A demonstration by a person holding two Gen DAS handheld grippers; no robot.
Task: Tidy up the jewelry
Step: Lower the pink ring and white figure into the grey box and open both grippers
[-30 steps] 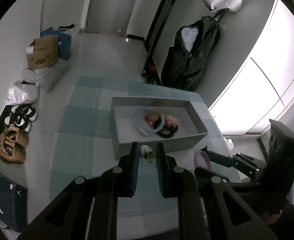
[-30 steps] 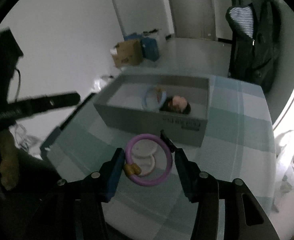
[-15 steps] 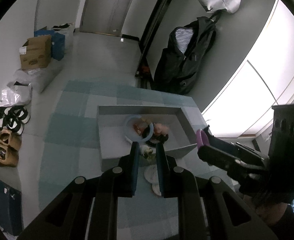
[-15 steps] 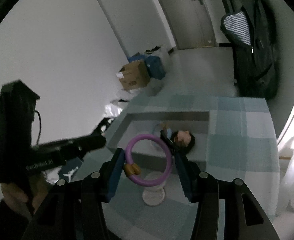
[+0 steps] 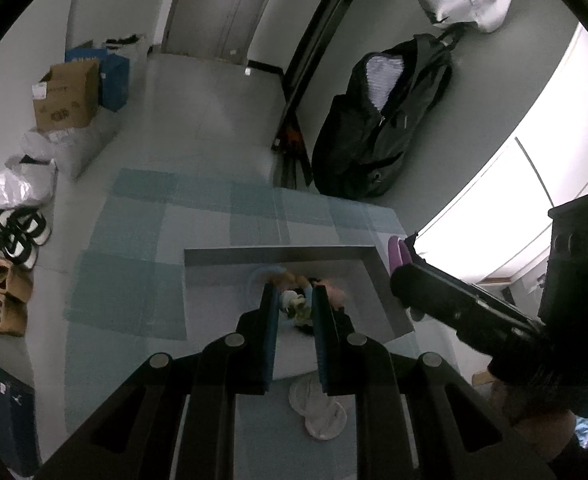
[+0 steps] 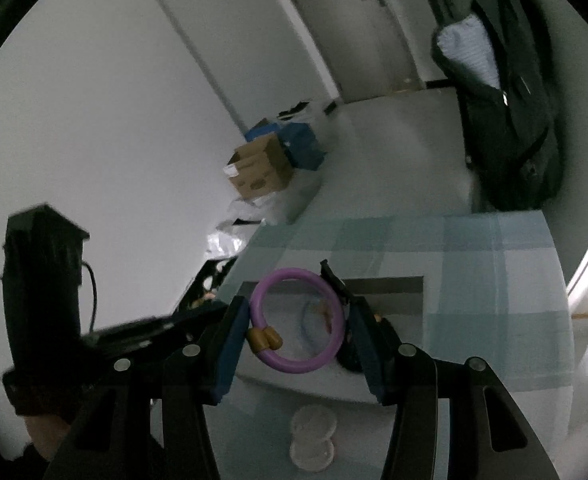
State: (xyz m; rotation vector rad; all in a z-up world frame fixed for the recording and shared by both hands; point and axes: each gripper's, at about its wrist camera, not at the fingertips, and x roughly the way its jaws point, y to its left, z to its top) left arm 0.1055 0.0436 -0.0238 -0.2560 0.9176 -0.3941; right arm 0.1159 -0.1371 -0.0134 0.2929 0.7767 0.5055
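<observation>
My left gripper (image 5: 294,304) is shut on a small pale flower-shaped hair piece (image 5: 295,305) and holds it above the open grey box (image 5: 278,254). The box holds a light blue ring (image 5: 258,276) and other small pieces. My right gripper (image 6: 299,320) is shut on a purple ring with a gold bead (image 6: 297,328), held above the box's (image 6: 381,285) near part. The purple ring (image 5: 395,251) and right gripper also show in the left wrist view, at the box's right side.
The box sits on a checked teal cloth (image 5: 134,240). Two white round pads (image 5: 317,406) lie on the cloth in front of the box, also in the right wrist view (image 6: 311,436). A black jacket (image 5: 381,120) hangs behind. Cardboard boxes (image 5: 68,96) and shoes lie on the floor at left.
Both grippers have risen and moved forward over the box, each still holding its piece. The box now lies below the fingers in both views.
</observation>
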